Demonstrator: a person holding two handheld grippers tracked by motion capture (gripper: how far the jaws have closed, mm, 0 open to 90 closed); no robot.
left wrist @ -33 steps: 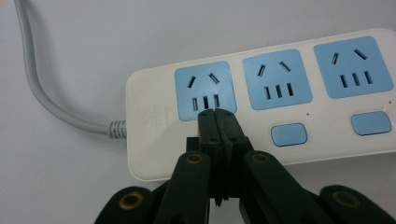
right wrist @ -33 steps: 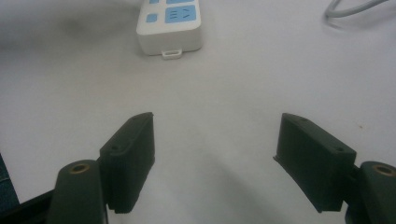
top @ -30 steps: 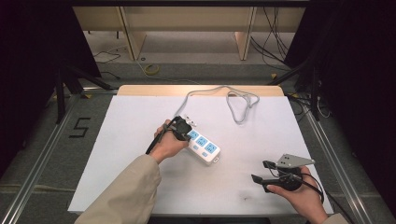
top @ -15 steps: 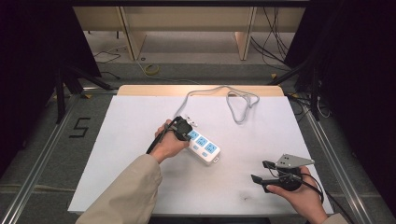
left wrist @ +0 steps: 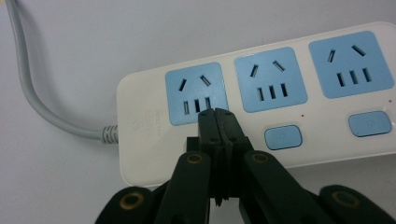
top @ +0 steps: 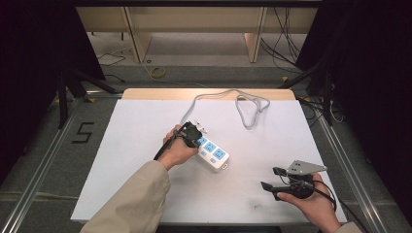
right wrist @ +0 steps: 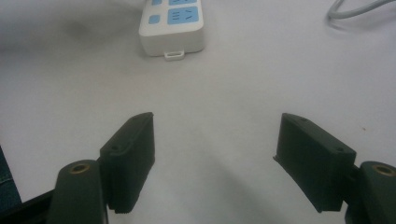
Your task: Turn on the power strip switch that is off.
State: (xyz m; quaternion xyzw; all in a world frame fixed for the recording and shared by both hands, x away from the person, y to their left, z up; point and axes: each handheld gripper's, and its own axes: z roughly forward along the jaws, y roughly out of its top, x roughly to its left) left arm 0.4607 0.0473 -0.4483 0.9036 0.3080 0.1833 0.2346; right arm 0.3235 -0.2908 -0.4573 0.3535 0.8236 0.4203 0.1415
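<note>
A white power strip [top: 216, 155] with three blue sockets lies slanted in the middle of the white table [top: 126, 145]. My left gripper [top: 195, 137] is held over the strip's cable end. In the left gripper view its jaws are pressed together with nothing between them, and its tips [left wrist: 217, 120] rest at the lower edge of the first socket on the power strip [left wrist: 271, 93]. My right gripper [top: 272, 178] is low at the table's front right, open and empty. In the right gripper view, the right gripper [right wrist: 215, 140] points toward the strip's far end [right wrist: 173, 28].
The strip's grey cable [top: 250, 104] runs to the back of the table and lies in loose loops at the back right. It is also seen in the cable [left wrist: 32, 93] bend beside the strip. Blue switch buttons [left wrist: 282, 136] sit below the sockets.
</note>
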